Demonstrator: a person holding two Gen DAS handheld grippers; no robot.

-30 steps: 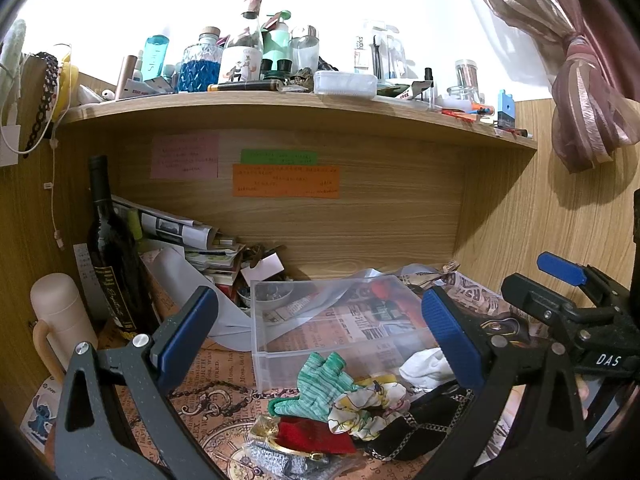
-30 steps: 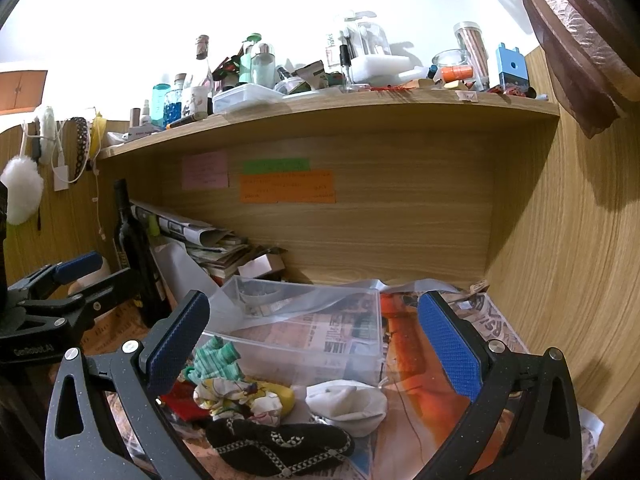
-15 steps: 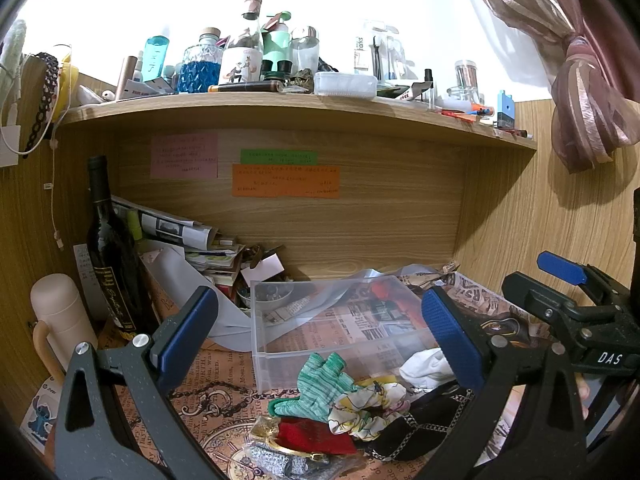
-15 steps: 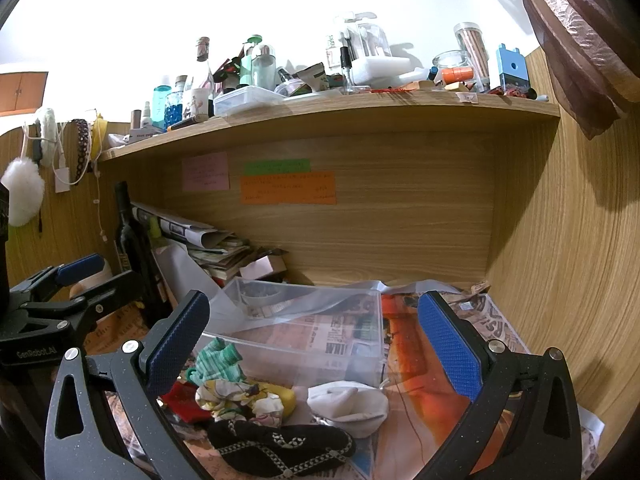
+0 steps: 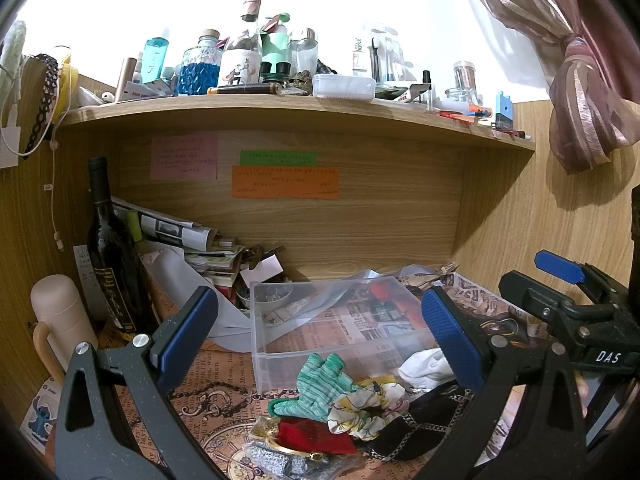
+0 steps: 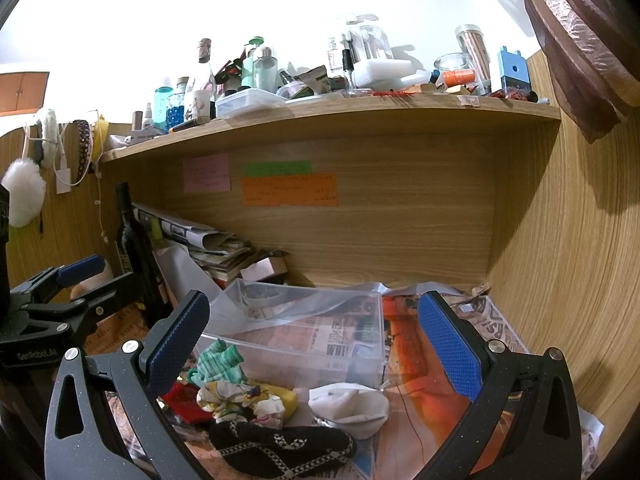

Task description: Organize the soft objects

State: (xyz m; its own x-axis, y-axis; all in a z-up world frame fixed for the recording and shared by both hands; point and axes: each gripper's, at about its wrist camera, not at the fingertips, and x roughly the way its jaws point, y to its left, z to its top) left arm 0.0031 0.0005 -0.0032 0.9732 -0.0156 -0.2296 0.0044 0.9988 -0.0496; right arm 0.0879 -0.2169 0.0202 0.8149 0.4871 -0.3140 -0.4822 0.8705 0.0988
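Note:
A pile of soft things lies on the desk in front of a clear plastic bin [image 5: 280, 344] [image 6: 352, 360]: a green knit glove [image 5: 320, 384] [image 6: 218, 362], a yellow floral scrunchie [image 5: 368, 404] [image 6: 240, 398], a red cloth [image 5: 316, 434] [image 6: 182, 400], a white cloth [image 5: 424, 366] [image 6: 348, 404] and a black patterned pouch [image 5: 416, 428] [image 6: 280, 446]. My left gripper [image 5: 320, 336] is open and empty above the pile. My right gripper [image 6: 312, 340] is open and empty, also above it. Each gripper shows in the other's view.
A dark wine bottle [image 5: 112, 256] and a beige flask [image 5: 60, 324] stand at the left. Stacked papers [image 5: 192, 248] lie behind the bin. A cluttered shelf [image 5: 280, 108] runs overhead. Wooden walls close in the back and right. Newspaper covers the desk [image 6: 432, 360].

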